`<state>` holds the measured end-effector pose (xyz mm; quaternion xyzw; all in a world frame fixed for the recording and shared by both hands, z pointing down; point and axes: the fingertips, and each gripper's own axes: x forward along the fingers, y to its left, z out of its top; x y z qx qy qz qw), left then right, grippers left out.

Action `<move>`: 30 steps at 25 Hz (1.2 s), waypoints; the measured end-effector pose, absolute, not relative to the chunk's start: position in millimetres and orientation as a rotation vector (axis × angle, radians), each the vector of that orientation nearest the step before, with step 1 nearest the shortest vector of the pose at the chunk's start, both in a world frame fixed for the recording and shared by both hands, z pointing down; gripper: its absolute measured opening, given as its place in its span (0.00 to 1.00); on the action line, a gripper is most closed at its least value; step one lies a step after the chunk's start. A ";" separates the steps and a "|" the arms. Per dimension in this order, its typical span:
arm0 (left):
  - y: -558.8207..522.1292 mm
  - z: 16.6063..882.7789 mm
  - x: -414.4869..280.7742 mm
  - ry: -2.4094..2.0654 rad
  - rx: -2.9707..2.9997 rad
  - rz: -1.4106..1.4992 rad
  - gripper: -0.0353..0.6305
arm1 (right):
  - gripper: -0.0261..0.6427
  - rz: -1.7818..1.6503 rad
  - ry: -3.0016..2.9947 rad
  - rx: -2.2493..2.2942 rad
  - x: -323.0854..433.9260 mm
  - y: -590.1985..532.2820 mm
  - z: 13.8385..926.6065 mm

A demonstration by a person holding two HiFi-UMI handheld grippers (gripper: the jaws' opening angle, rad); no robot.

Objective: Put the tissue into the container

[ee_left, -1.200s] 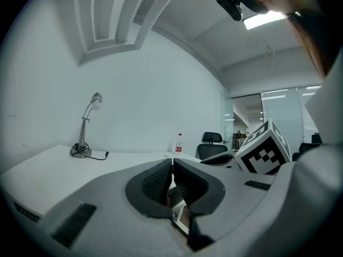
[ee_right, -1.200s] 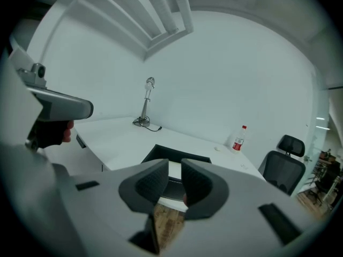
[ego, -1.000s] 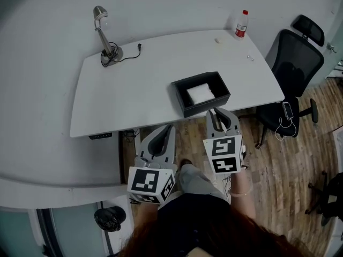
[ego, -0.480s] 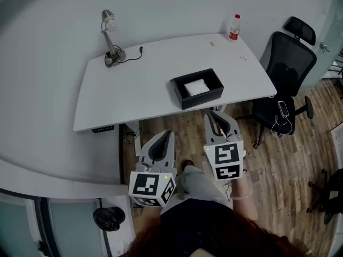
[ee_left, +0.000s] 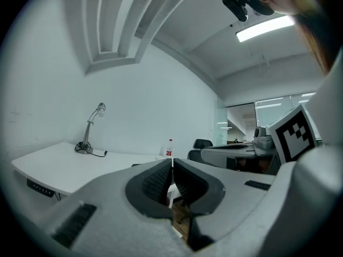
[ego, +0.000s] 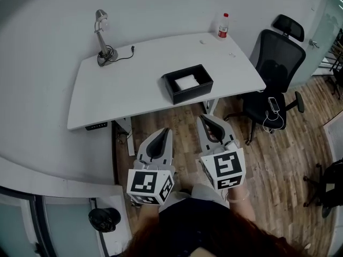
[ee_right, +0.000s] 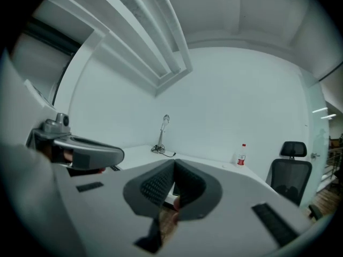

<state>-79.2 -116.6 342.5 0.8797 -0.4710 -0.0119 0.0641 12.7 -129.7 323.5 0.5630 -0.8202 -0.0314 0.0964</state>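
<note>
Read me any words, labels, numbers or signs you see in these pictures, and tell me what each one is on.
No text can be read.
Bottle, red label: too small to read.
Desk control panel: too small to read.
Marker cubes: black and white square patterns only, no letters.

Grey hand-held grippers [ego: 162, 131] [ego: 207, 119], black-white marker cubes [ego: 150, 183] [ego: 225, 167]
</note>
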 end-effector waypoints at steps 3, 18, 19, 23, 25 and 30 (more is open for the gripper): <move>-111.7 342.8 -70.3 -1.401 2.677 -0.030 0.10 | 0.07 -0.127 -2.430 1.661 10.2 -117.2 323.6; -54.8 341.3 -31.7 -1.434 2.668 0.005 0.10 | 0.07 -0.138 -2.513 1.634 44.4 -46.9 310.0; -49.4 341.5 -29.0 -1.440 2.666 0.008 0.10 | 0.07 -0.165 -2.496 1.627 46.9 -41.3 310.2; -27.8 344.9 -19.0 -1.468 2.656 0.030 0.10 | 0.07 -0.213 -2.469 1.626 58.1 -19.7 313.8; -16.6 346.0 -13.9 -1.480 2.651 0.037 0.10 | 0.07 -0.198 -2.487 1.616 63.4 -8.7 314.7; 11.5 345.0 -3.1 -1.502 2.645 0.056 0.10 | 0.07 -0.174 -2.522 1.624 79.6 17.3 314.0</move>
